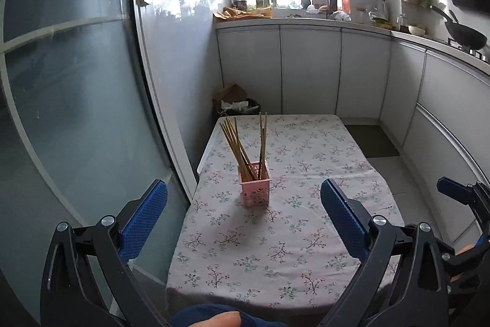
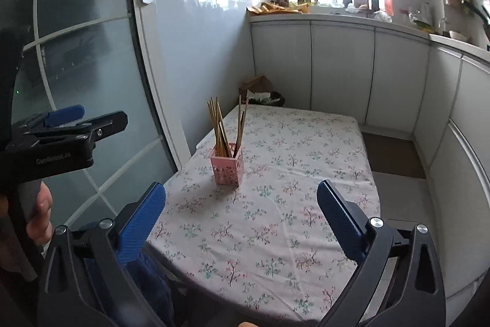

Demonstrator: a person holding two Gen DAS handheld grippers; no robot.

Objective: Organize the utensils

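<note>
Two hand-held grippers: both hover over the near end of the surface, each with nothing between its blue pads.
Left hand-held gripper: jaws spread wide, aimed down toward the pink holder; it also shows at the left edge of the right wrist view, gripped by a hand.
Right hand-held gripper: jaws spread wide and empty; part of it shows at the right edge of the left wrist view.
Surface: a table under a pale cloth printed with small floral sprigs, set beside a frosted glass door.
Chopstick holder: a pink perforated square basket standing upright on the cloth, toward the door side of the surface, well ahead of both grippers.
Chopsticks: a bundle of wooden sticks standing in the holder; most lean left toward the door, and two stand nearly upright on the right side.
Background: white cabinets run along the far wall and the right side, with a cluttered counter under a bright window, and a wok on the stove at right.
Floor corner: a bin with paper and a brown bag sits past the far end of the table.
</note>
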